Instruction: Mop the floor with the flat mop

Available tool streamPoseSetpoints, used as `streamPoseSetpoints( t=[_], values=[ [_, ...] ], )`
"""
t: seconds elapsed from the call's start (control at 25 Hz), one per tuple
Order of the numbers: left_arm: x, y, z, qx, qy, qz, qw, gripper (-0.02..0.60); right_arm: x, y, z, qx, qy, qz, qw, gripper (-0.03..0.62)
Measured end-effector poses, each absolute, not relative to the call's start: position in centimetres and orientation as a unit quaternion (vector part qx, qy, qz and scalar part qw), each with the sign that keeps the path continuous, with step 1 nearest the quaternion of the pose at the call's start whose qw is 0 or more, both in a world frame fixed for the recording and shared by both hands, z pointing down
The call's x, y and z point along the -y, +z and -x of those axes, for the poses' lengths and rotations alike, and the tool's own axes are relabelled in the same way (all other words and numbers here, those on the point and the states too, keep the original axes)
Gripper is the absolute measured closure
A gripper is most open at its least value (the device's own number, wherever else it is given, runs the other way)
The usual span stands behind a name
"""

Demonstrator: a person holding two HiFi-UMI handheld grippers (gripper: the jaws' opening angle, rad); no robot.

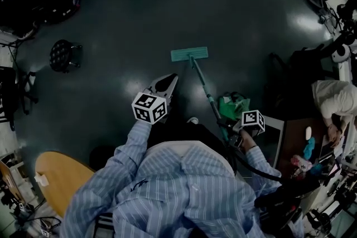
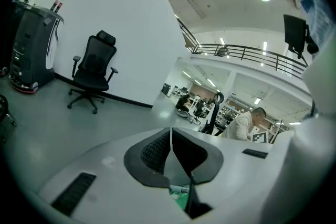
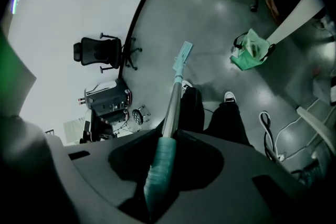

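Note:
The flat mop has a teal head [image 1: 189,54] lying flat on the dark floor ahead of me. Its handle [image 1: 205,89] slants back to my right gripper [image 1: 227,126], which is shut on the teal grip. In the right gripper view the grip [image 3: 160,165] sits between the jaws of the right gripper [image 3: 165,141], and the mop head [image 3: 184,53] is far down the pole. My left gripper [image 1: 166,85] hovers left of the handle, apart from it. In its own view the left gripper [image 2: 170,145] has its pads together, with nothing in them.
A green bag [image 1: 234,104] lies beside the handle on the right. A black stool [image 1: 62,54] stands at the left and a round wooden table [image 1: 61,175] at the near left. A desk with a seated person [image 1: 334,98] lines the right. An office chair [image 2: 94,68] stands by the wall.

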State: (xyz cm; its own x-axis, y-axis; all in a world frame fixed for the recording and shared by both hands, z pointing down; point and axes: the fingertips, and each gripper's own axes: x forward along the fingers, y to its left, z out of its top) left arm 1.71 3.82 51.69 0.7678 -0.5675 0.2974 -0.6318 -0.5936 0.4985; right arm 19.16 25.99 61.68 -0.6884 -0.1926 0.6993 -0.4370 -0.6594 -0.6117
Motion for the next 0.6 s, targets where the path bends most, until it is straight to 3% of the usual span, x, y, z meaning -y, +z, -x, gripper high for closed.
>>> streamPoseSetpoints(
  t=[0.24,0.6],
  values=[
    [-8.9,52.3,-3.2,0.332,0.055,-0.891,0.304,0.566,-33.8,60.7,-21.0,0.419,0.814,-0.385,0.116,0.473],
    [-13.5,52.9,-2.3,0.357,0.054,-0.879,0.311,0.566,-36.2,60.7,-21.2,0.429,0.814,-0.375,0.112,0.471]
  ],
)
